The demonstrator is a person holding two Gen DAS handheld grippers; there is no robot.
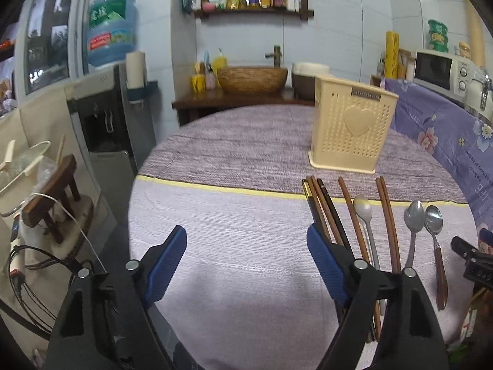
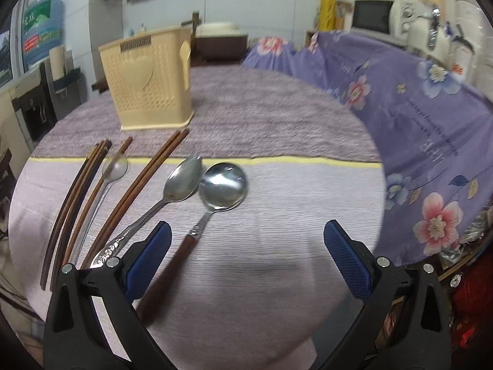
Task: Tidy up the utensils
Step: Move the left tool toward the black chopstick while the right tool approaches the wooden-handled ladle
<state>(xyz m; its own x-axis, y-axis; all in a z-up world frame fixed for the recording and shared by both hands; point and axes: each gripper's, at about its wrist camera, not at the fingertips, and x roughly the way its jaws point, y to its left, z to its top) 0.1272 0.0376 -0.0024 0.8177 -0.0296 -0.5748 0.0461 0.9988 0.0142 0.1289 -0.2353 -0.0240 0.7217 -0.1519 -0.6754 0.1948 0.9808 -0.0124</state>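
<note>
Presently, from the left wrist, we hold our left gripper [image 1: 246, 256] wide and empty above the cloth; chopsticks [image 1: 326, 212] and spoons lie in a row at three o'clock, the cream holder [image 1: 351, 129] upright beyond at one o'clock — ready to receive them. From the right wrist, our right gripper [image 2: 246, 256] gapes too, holding nothing, with the wooden-handled spoon [image 2: 212, 203] toward ten o'clock, its handle just beside our left finger, likely our first pick.

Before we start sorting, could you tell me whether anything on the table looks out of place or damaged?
Nothing stands out. The chopsticks and three spoons lie in a rough row before the upright cream holder; nothing looks spilled or broken.
</note>
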